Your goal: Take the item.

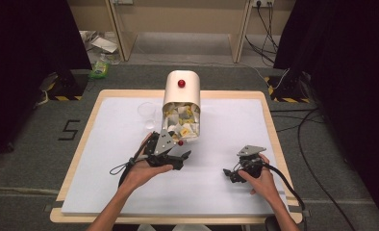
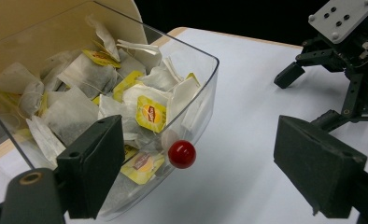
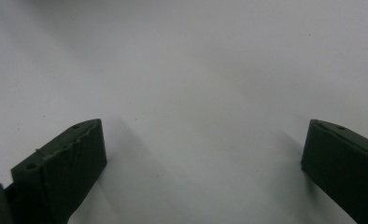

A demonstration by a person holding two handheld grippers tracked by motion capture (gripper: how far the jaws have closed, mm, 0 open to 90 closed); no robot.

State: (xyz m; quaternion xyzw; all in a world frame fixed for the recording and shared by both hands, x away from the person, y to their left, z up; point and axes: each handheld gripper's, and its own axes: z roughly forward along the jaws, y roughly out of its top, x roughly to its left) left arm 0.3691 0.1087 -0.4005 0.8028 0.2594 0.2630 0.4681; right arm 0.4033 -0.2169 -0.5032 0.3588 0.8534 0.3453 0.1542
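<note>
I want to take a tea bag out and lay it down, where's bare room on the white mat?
Free: the mat between the left gripper and right gripper, and right of the tea bag box. Crowded: around the box mouth, with the clear cup beside it.

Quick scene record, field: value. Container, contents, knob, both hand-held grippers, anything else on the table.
container: clear tea bag box, cream lid raised behind it
contents: loose tea bags, yellow tags
knob: red knob on the box front
left hand-held gripper: open, aimed at the knob, not touching it
right hand-held gripper: open, over bare white table
other: clear cup left of the box
</note>
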